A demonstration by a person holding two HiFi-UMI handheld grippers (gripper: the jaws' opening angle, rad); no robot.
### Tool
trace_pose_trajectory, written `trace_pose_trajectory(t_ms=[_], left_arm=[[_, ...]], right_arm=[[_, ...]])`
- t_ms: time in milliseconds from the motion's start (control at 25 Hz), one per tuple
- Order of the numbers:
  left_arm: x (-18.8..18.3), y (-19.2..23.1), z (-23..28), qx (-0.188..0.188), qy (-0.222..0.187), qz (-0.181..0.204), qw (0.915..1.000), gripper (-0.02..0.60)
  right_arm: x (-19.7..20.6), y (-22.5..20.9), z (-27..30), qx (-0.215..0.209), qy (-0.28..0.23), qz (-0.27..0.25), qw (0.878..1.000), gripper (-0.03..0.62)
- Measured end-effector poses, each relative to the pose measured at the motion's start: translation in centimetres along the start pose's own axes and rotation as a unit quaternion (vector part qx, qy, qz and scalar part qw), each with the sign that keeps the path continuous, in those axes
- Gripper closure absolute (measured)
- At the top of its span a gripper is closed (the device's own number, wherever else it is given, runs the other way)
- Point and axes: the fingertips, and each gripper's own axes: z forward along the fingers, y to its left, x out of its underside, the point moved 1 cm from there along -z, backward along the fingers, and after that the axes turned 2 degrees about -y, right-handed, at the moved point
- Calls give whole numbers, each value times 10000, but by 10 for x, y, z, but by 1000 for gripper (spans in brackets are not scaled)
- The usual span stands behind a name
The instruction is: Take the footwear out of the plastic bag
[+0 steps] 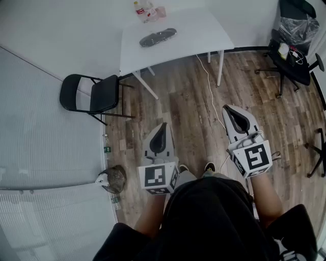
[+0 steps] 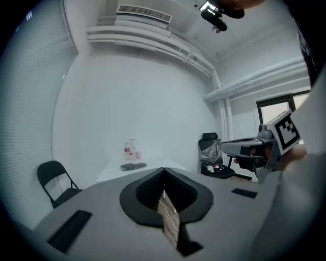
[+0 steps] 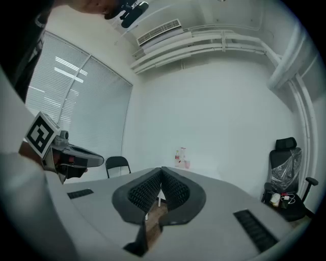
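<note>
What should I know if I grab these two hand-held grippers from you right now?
Left hand-held gripper: jaws shut, nothing in them, held over the wooden floor.
Right hand-held gripper: jaws shut, also empty.
Job's things: a dark bundle lies on the white table across the room, near some bottles. It is probably the bag with the footwear, but it is too small to tell for sure.
Done: nothing yet; the bundle is untouched.
Left: walk to the table, open the bag, and take the footwear out.
</note>
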Motion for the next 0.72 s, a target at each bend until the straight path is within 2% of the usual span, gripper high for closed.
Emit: trace_pose_trajectory(t_ms=[400,720], left_arm=[[-2,-8,6,24,41,79,10000,558],[-1,-7,12,-34,160,157,9997,558]], right_arm=[[0,-11,3,10,-146,31,9999,577],[1,-24,5,-48,-388,426,9983,576]])
